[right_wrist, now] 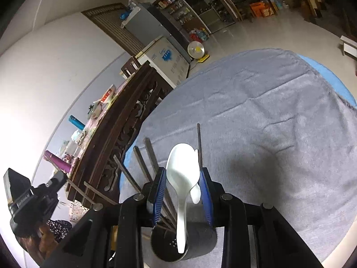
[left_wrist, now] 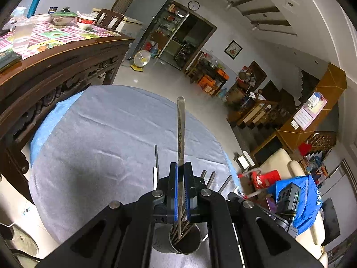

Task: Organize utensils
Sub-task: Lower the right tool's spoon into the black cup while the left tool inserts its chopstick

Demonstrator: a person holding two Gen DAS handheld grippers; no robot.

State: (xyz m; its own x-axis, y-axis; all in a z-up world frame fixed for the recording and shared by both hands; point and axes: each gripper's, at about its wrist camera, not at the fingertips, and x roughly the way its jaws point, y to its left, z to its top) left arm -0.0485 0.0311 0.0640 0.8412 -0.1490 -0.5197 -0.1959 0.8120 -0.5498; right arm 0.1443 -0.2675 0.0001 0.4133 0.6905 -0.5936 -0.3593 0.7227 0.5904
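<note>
Presently, my left hand-held gripper (left_wrist: 180, 167): blue pads clamped on a flat metal utensil handle (left_wrist: 180, 129), standing upright, lower end down in the dark metal holder cup (left_wrist: 185, 243) on the grey-clothed worktop (left_wrist: 100, 138). My right hand-held gripper (right_wrist: 183, 174): partly open around a white spoon (right_wrist: 181, 172) standing in the holder cup (right_wrist: 200, 243); whether the pads press it, I cannot tell. Metal sticks (right_wrist: 139, 163) lean leftward.

It was a home: a big room with a wooden dining table (left_wrist: 67, 51), a fridge (left_wrist: 147, 17), stairs (left_wrist: 279, 102) and a wall clock (left_wrist: 193, 5).
</note>
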